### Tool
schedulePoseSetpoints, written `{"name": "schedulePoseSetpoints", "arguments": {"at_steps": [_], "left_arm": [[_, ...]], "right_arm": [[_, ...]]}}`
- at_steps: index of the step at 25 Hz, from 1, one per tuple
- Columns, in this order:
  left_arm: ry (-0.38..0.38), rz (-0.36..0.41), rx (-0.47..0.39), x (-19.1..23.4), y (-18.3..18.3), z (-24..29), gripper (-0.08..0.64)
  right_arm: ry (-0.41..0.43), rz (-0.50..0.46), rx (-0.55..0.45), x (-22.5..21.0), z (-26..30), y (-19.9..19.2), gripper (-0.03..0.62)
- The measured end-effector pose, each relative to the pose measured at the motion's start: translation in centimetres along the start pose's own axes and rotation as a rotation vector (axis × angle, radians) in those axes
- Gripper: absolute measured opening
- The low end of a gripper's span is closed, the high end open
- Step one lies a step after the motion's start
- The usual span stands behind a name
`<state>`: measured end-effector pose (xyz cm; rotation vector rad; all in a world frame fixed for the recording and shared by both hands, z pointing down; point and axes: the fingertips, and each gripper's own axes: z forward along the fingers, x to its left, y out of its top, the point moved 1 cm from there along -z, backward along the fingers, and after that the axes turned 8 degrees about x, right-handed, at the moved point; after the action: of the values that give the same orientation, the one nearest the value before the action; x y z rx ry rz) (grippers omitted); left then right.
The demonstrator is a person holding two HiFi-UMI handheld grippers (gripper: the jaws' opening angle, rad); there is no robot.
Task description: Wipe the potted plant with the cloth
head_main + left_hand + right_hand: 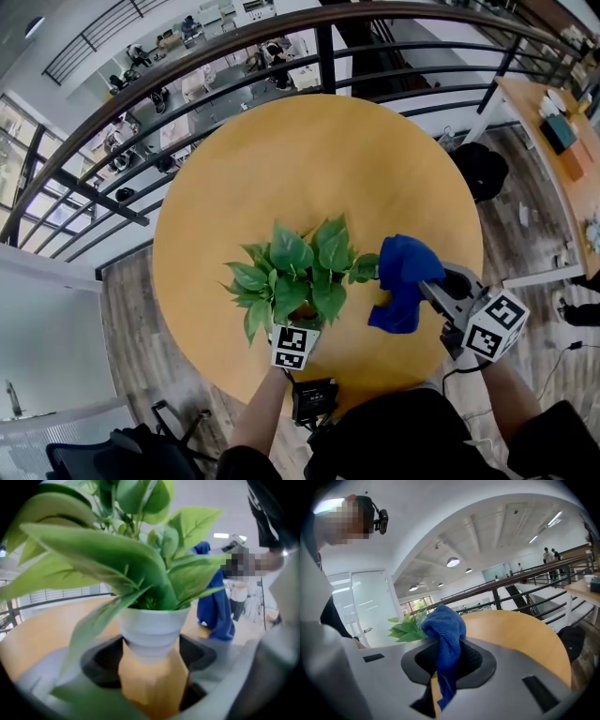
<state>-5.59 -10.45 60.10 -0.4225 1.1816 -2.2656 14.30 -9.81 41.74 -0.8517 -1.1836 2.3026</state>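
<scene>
A leafy green plant (292, 270) stands in a white ribbed pot (152, 625) near the front of the round wooden table (319, 159). My left gripper (298, 328) reaches in from the front edge, and its jaws sit against both sides of the pot's narrow lower part. My right gripper (433, 292) is shut on a blue cloth (403, 281), which hangs bunched from its jaws just right of the leaves. In the right gripper view the cloth (445, 632) drapes down between the jaws and the leaves (408, 627) show just behind it on the left.
A dark metal railing (234, 66) curves round the far side of the table, with a lower floor beyond it. A second wooden table (562, 141) stands at the right, and a black bag (480, 169) lies on the floor beside it.
</scene>
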Motion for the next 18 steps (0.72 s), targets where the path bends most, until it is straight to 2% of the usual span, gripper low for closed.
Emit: {"name": "schedulePoseSetpoints", "arguments": {"at_steps": [3,5,9,14,16,18], "left_arm": [[0.000,-0.001,0.002,0.0,-0.1,0.0,0.373],[0.000,-0.001,0.002,0.0,-0.1,0.0,0.373],[0.001,0.000,0.002,0.0,-0.1,0.0,0.373],[0.002,0.000,0.004,0.0,-0.1,0.0,0.371],[0.002,-0.001,0.004,0.0,-0.1,0.0,0.371],[0.000,-0.001,0.003,-0.1,-0.1,0.0,0.371]], "right_arm": [[-0.087,-0.018,-0.006,-1.8,-0.5,0.1,0.074],[-0.102,-0.028,0.024,-2.0,0.0,-0.5,0.074],[-0.092,-0.178,0.168,-0.2,2.4,-3.3,0.074],[-0.018,-0.387,0.439,3.5,5.9,-10.1,0.074],[0.044,-0.405,0.552,4.9,6.6,-13.4,0.074],[0.131,-0.403,0.603,6.8,6.3,-15.3,0.074]]}}
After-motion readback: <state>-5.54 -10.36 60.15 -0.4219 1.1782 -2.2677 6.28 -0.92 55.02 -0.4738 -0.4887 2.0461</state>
